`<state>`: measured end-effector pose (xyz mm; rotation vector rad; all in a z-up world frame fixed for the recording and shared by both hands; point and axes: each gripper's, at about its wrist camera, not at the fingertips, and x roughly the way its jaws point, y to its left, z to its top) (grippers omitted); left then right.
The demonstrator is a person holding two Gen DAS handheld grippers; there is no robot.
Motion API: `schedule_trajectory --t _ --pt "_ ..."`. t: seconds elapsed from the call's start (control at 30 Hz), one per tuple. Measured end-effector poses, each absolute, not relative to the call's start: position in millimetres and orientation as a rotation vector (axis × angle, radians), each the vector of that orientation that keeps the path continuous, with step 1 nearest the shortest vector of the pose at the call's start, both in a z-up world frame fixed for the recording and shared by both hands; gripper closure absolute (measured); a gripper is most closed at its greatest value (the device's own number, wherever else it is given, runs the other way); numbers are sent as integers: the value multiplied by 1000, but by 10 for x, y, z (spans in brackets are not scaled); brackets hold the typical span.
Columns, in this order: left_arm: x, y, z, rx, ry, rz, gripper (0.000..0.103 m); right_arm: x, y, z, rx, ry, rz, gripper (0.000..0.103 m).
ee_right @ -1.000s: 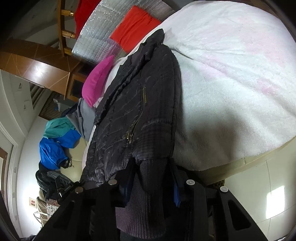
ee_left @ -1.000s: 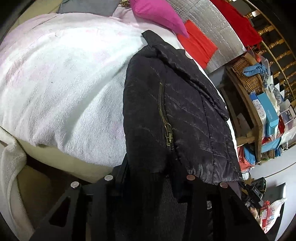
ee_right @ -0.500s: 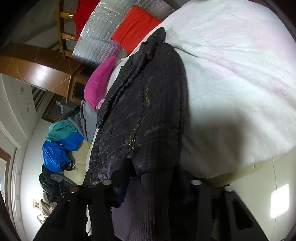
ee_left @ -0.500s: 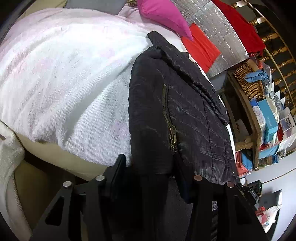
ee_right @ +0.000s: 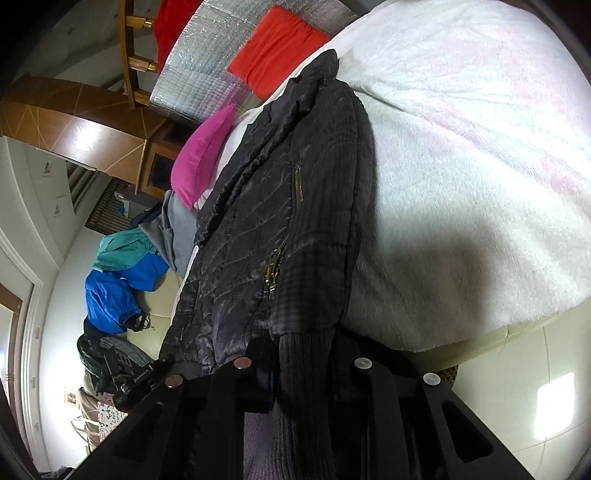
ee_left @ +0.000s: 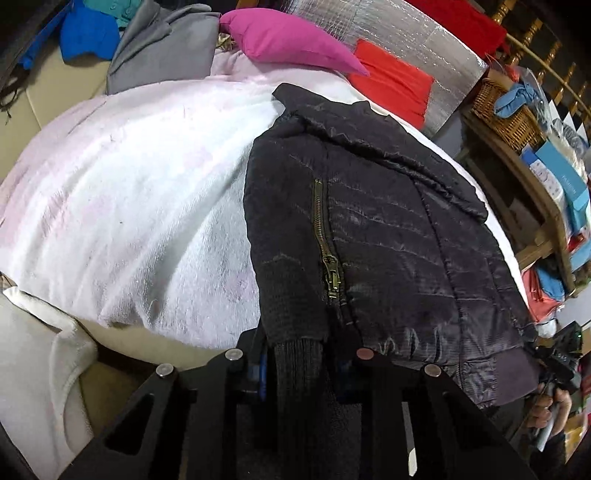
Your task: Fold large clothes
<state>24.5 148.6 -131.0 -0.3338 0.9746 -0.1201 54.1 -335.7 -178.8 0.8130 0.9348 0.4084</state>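
Black quilted jacket (ee_left: 373, 229) lies folded along the right edge of the white fluffy blanket (ee_left: 129, 206), brass zipper (ee_left: 327, 243) up. Its ribbed cuff (ee_left: 299, 354) is pinched in the left gripper (ee_left: 301, 360); the right gripper (ee_right: 303, 360) clamps ribbed knit too. Beyond it sit a pink pillow (ee_left: 291, 40), grey cloth (ee_left: 162, 44) and red fabric (ee_left: 391, 81) against silver foil (ee_left: 399, 33). A wicker basket (ee_left: 506, 118) tops a cluttered wooden shelf (ee_left: 535, 192).

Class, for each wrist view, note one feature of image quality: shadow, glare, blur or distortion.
Left wrist view: fisheye bends the white blanket into a dome, and the shelf at the right edge is smeared. Right wrist view: the black jacket casts a dark shadow on the blanket; floor glare at lower right.
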Motion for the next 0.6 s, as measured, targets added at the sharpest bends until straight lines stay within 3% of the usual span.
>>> schedule_trajectory --t 0.6 --pt "235 1404 -1327 -254 959 -95 77 522 -3273 -1721 709 940 374 83"
